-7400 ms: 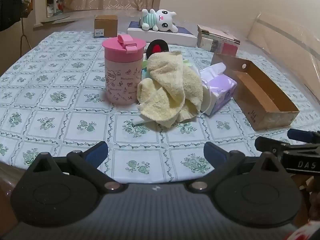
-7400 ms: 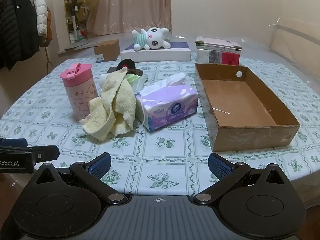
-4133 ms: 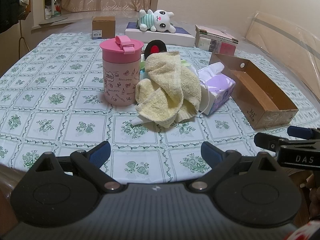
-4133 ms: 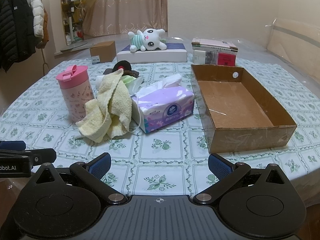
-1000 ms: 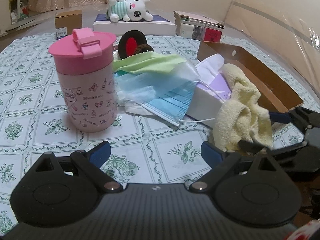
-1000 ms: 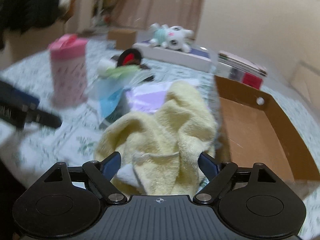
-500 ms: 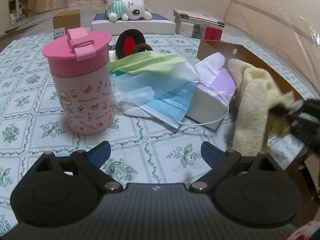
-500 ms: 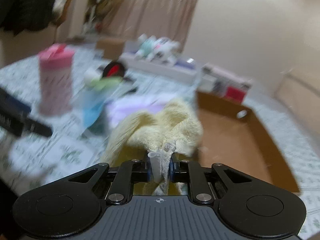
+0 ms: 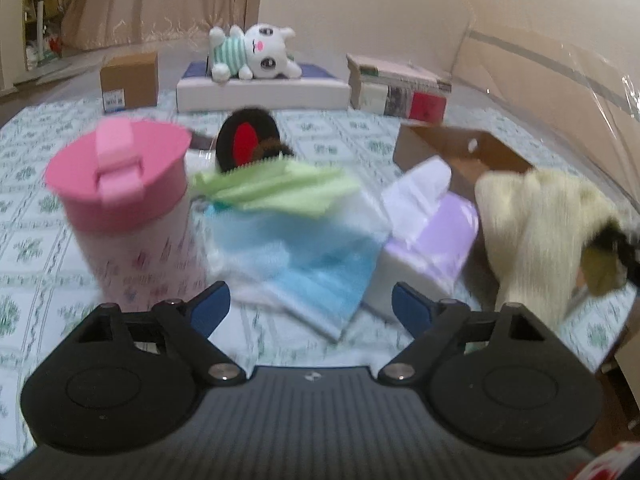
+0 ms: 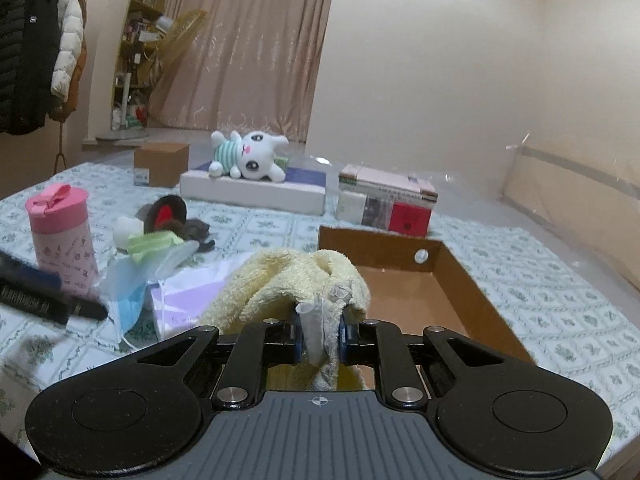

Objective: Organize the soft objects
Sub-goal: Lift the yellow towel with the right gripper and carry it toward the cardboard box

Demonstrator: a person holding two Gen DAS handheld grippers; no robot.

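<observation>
Pink cup [image 9: 120, 216]: far left on the patterned tablecloth [image 10: 540, 280], upright, lid on, just off my left gripper's near finger.
Left gripper [image 9: 310, 300]: jaws spread wide though they've just been drawing in a little; nothing between them, only blue mask [image 9: 308, 272] lying on the cloth ahead.
Green cloth [image 9: 276, 188]: draped on top of the mask pile, black-and-red plush piece [image 9: 246, 140] right behind it.
Tissue pack [image 9: 432, 236]: purple, right of the masks, touching them.
Yellow towel [image 10: 280, 284]: lifted off the table, hanging beside the tissue pack, over the near end of the box.
Right gripper [image 10: 320, 336]: I've got it clenched on the towel's edge.
Cardboard box [image 10: 472, 296]: open, right of the towel, nothing soft inside that I can see.
</observation>
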